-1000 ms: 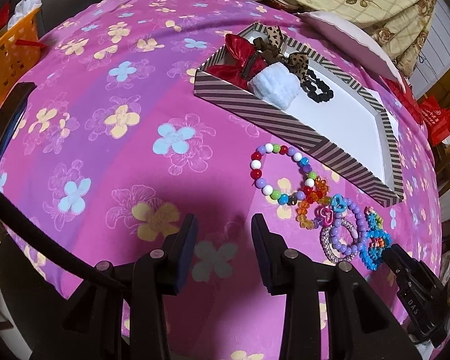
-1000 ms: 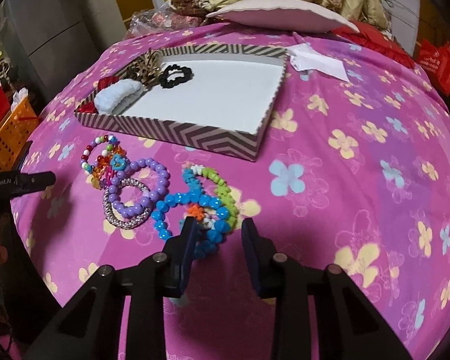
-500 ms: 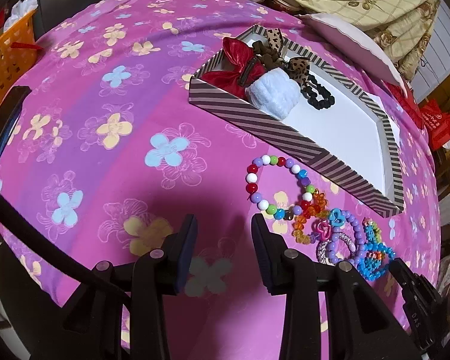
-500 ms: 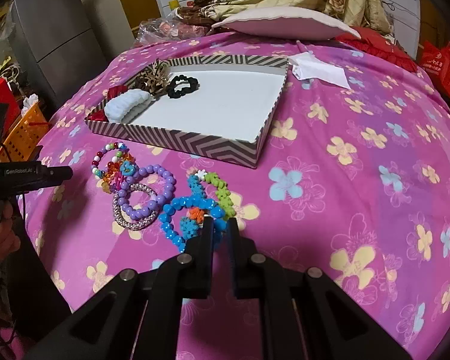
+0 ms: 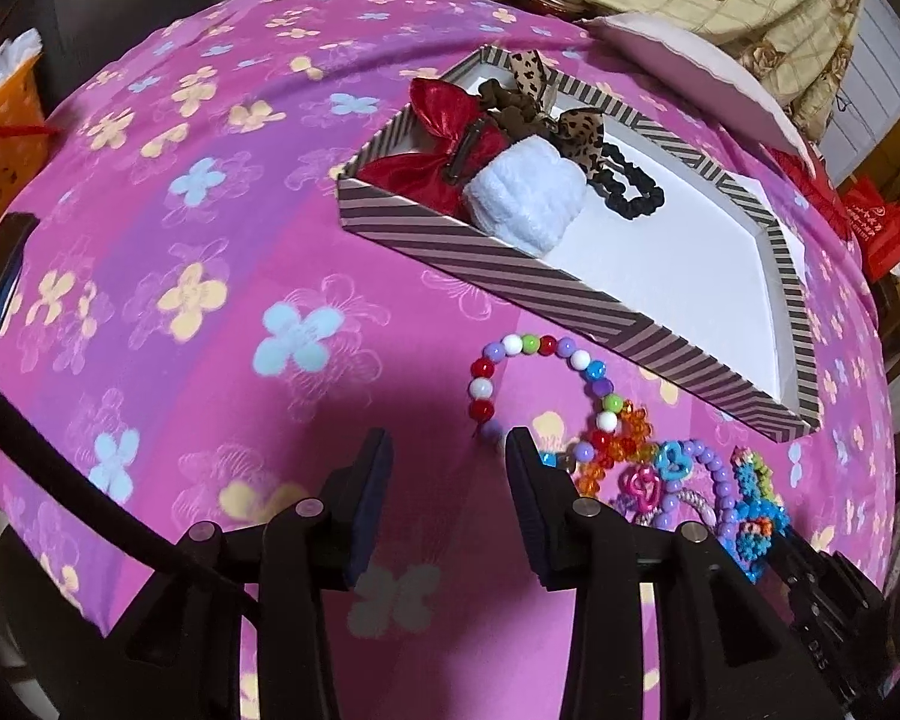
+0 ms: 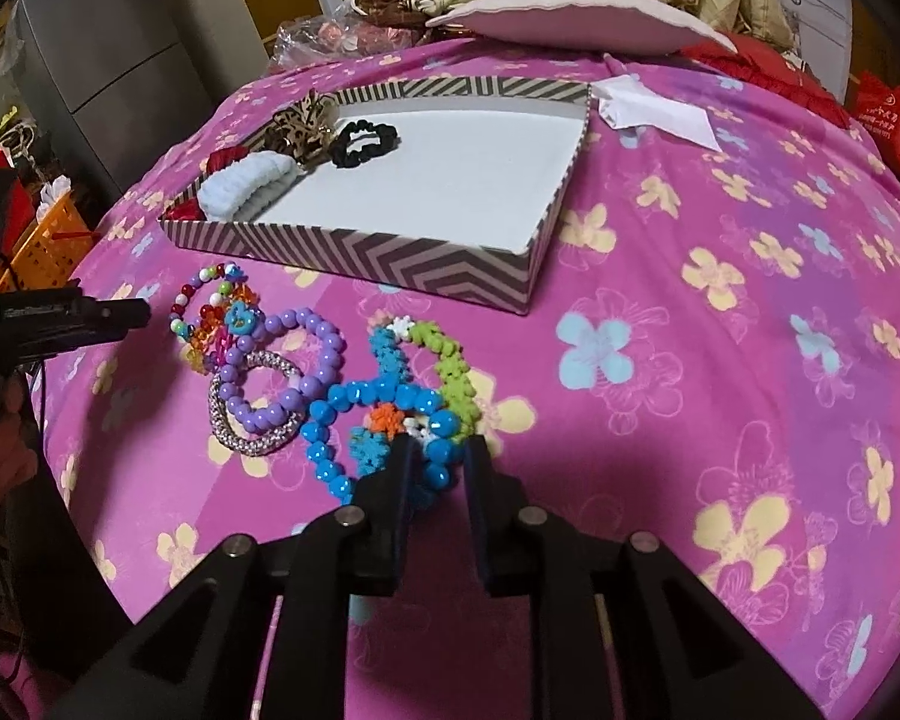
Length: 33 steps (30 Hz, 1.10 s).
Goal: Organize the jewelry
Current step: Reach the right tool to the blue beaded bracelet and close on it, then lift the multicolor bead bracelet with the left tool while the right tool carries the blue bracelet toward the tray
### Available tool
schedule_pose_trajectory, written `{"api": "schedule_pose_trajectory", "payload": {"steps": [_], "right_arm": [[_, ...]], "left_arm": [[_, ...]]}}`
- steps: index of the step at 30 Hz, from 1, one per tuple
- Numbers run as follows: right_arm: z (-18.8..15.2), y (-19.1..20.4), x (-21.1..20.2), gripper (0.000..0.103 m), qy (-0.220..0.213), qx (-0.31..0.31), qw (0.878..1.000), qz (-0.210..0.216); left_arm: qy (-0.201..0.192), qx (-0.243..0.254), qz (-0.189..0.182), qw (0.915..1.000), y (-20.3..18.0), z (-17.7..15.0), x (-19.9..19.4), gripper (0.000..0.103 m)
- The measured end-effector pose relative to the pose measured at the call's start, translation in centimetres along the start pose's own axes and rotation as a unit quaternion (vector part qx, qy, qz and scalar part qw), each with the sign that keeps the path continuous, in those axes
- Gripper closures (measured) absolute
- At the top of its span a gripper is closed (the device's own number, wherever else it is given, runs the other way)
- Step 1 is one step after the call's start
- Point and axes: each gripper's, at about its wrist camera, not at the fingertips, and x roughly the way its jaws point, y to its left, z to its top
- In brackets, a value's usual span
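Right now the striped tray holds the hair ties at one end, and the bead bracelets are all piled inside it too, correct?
Not quite. The striped tray does hold the hair ties at one end, but the bead bracelets lie outside it, on the pink floral cloth; the right wrist view shows this.

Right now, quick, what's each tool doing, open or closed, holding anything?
Left tool: open, holding nothing, beside the multicolor bead bracelet.
Right tool: closed on the blue bead bracelet.

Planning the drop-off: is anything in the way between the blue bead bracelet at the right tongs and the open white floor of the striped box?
Only the striped box near wall stands between; the blue bead bracelet must clear it.
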Motion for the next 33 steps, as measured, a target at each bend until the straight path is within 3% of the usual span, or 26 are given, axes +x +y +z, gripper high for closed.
{"api": "schedule_pose_trajectory", "payload": {"steps": [9, 12, 14, 23, 33], "right_arm": [[0.4, 0.1, -2.1, 0.091, -0.025, -0.004, 1.000, 0.013], [0.7, 0.5, -2.9, 0.091, -0.032, -0.009, 0.999, 0.016], [1.0, 0.8, -3.5, 0.091, -0.037, -0.013, 0.999, 0.018], [2.4, 2.9, -5.4, 0.091, -0.056, -0.041, 0.997, 0.023], [3.4, 4.1, -7.1, 0.091, -0.069, -0.062, 0.995, 0.021]], "left_arm": [[-0.004, 0.024, 0.034, 0.9991, -1.5, 1.0, 2.2, 0.044], [-0.010, 0.041, 0.032, 0.9986, -1.9, 1.0, 2.4, 0.067], [-0.004, 0.043, 0.013, 0.9990, -1.8, 1.0, 2.3, 0.072], [-0.016, 0.065, -0.025, 0.9975, -1.4, 0.8, -0.6, 0.072], [-0.051, 0.081, -0.036, 0.9947, -1.9, 1.1, -5.1, 0.072]]}}
